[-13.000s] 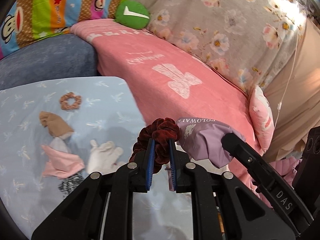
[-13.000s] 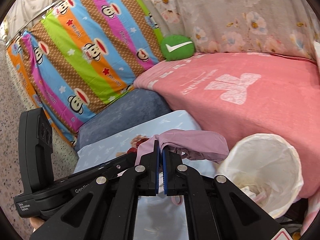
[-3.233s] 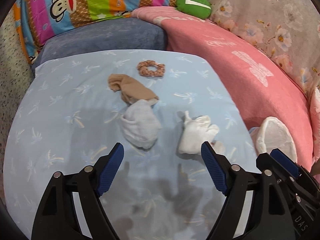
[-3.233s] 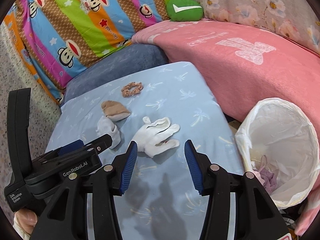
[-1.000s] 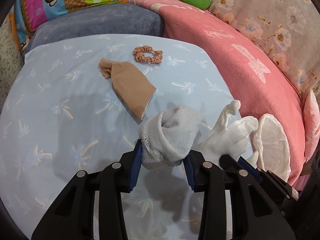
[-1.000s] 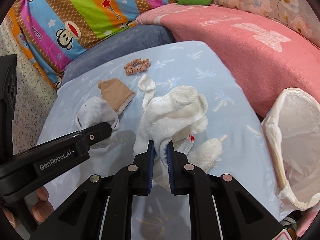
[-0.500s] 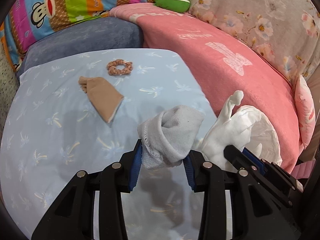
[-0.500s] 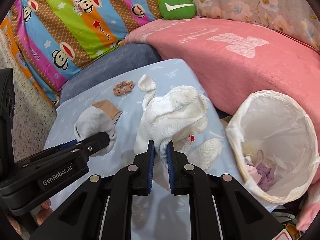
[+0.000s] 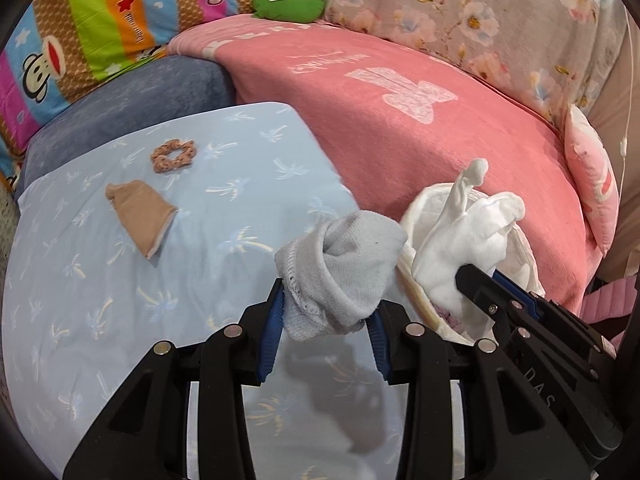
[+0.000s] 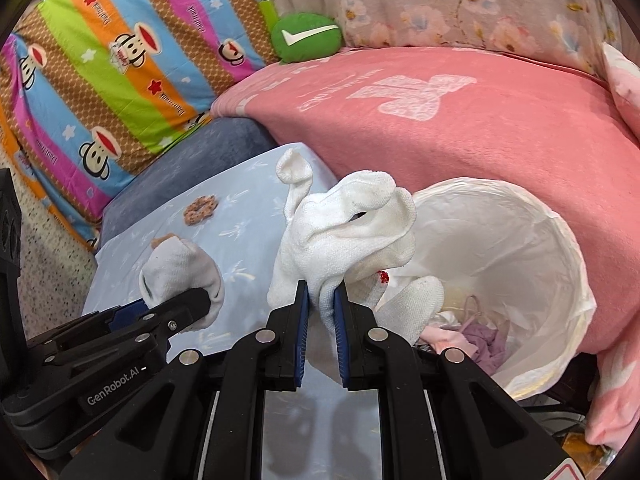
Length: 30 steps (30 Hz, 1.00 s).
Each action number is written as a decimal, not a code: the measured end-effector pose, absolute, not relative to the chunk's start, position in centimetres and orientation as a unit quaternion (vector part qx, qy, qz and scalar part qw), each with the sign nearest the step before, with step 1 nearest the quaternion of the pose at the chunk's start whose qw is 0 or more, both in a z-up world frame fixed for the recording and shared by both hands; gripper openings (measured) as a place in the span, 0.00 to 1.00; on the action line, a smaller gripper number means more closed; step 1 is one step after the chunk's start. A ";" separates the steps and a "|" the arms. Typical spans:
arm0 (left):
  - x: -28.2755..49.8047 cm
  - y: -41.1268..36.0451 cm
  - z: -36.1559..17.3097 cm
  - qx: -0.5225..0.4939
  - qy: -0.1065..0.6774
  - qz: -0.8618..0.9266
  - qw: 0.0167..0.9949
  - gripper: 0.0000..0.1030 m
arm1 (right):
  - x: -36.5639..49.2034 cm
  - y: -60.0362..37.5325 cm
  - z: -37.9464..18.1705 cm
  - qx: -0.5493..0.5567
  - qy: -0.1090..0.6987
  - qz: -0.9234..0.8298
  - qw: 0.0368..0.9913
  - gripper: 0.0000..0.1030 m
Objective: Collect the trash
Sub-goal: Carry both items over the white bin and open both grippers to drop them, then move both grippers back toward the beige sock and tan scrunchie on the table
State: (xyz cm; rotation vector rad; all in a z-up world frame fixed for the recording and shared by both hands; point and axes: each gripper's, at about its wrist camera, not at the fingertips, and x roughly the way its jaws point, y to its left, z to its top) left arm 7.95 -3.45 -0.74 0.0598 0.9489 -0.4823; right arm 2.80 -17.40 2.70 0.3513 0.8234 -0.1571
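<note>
Two grippers each carry a piece toward the white-lined bin at 3 o'clock of the blue worktop: the right gripper is pinching the white glove near the rim, the left gripper is clamped on the smaller grey sock at its 9 o'clock. To finish well, I would bring each bundle fully over the mouth before spreading the jaws, glove first, so no dangling finger snags the liner. Readable writing is small: "GenRobot.AI" on the left gripper's body, "DAS" on the right's.
</note>
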 end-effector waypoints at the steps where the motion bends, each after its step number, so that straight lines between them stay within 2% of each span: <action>1: 7.8 -4.0 -0.7 0.034 0.451 -0.233 0.861 0.36 | 2.5 -17.9 2.8 0.173 0.396 -0.081 0.898 0.11; 15: 6.7 -11.6 -0.6 0.088 0.445 -0.285 0.844 0.36 | -0.4 -25.3 2.6 0.205 0.378 -0.138 0.892 0.11; 21: 6.2 -14.6 -0.3 0.104 0.438 -0.313 0.836 0.39 | -1.1 -27.7 2.4 0.217 0.374 -0.159 0.888 0.12; 25: 6.0 -15.7 0.1 0.105 0.430 -0.321 0.838 0.48 | -1.2 -28.6 2.2 0.220 0.374 -0.167 0.885 0.13; 27: 6.1 -15.8 0.3 0.105 0.425 -0.314 0.843 0.56 | -1.2 -29.0 2.0 0.223 0.374 -0.170 0.884 0.14; 29: 6.3 -15.7 0.3 0.097 0.427 -0.308 0.845 0.71 | -1.1 -29.3 1.9 0.224 0.374 -0.173 0.883 0.17; 30: 6.5 -15.5 0.3 0.092 0.428 -0.307 0.845 0.75 | -1.1 -29.3 1.9 0.222 0.373 -0.174 0.884 0.17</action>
